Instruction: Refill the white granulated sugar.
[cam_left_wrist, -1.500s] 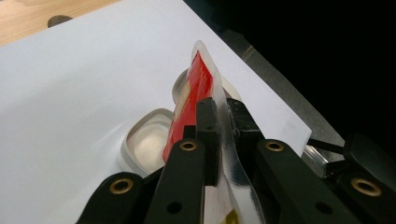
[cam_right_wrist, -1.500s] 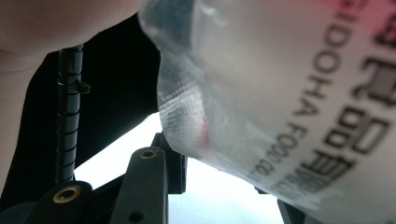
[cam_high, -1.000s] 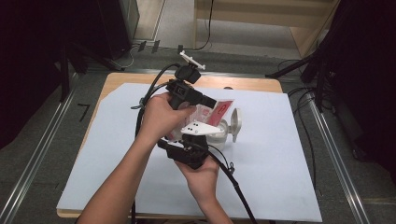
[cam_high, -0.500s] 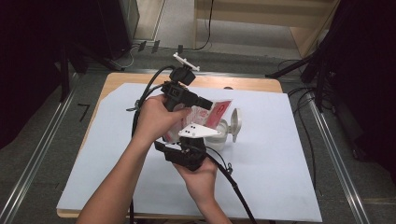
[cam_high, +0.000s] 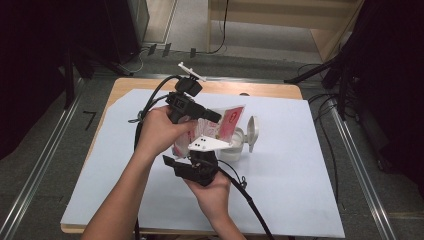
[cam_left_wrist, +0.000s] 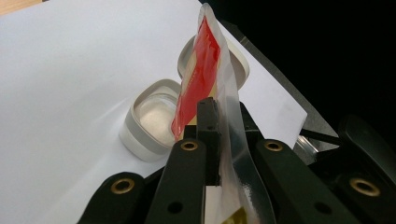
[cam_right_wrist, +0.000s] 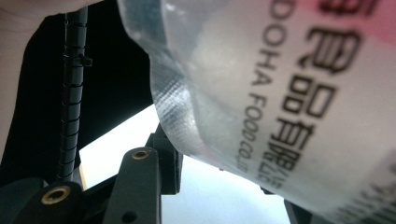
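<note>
One pouch (cam_left_wrist: 210, 70), red and clear, is pinched by both claws, left claw (cam_left_wrist: 217, 135) and right claw (cam_high: 200, 150), above one open white container (cam_left_wrist: 152, 119) on the desk (cam_high: 300, 175).

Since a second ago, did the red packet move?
Yes. The red packet has shifted a little toward the person's left, and now covers more of the white container, which stayed put on the table.
</note>
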